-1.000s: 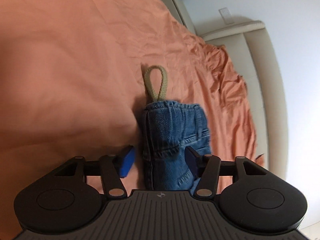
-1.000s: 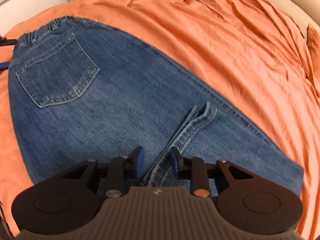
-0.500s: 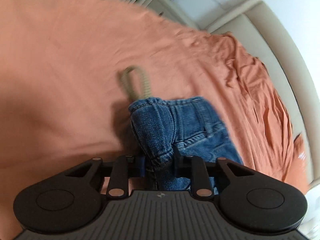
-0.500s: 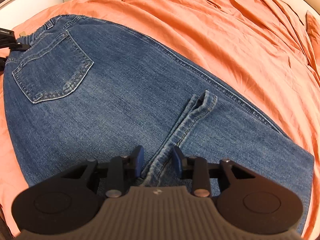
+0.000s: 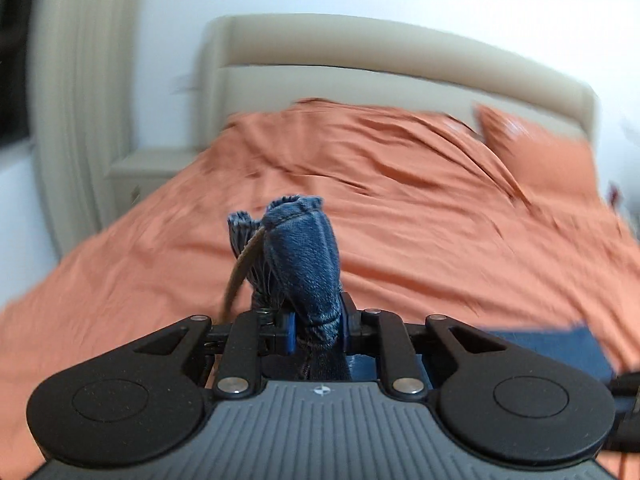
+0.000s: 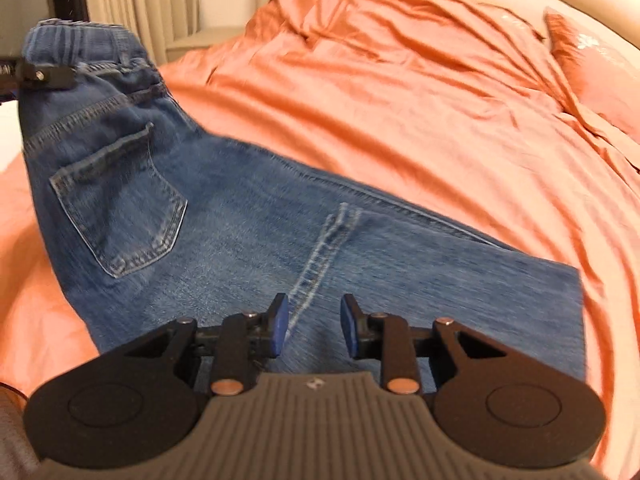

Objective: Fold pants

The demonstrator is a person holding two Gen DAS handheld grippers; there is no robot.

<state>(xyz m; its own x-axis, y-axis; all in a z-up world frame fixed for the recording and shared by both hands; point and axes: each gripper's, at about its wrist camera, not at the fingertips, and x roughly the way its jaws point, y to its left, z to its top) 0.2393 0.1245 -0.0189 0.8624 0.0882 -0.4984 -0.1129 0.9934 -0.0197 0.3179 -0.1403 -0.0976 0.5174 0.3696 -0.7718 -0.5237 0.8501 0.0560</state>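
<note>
Blue denim pants (image 6: 248, 232) lie on the orange bed, folded lengthwise, back pocket up. My left gripper (image 5: 316, 328) is shut on the waistband (image 5: 300, 256) and holds it raised off the bed; a beige drawstring (image 5: 240, 272) hangs beside it. In the right wrist view that gripper's finger (image 6: 44, 76) clamps the lifted waistband (image 6: 80, 48) at upper left. My right gripper (image 6: 313, 326) is open over the leg part, its pads either side of the seam (image 6: 320, 260), gripping nothing.
The orange sheet (image 6: 420, 100) covers the bed, with an orange pillow (image 5: 536, 152) by the beige headboard (image 5: 400, 60). A nightstand (image 5: 148, 168) and curtains (image 5: 76, 100) stand at the left.
My left gripper has shut on the waistband and lifted it, swinging to face the headboard. My right gripper has opened wider and let go of the seam.
</note>
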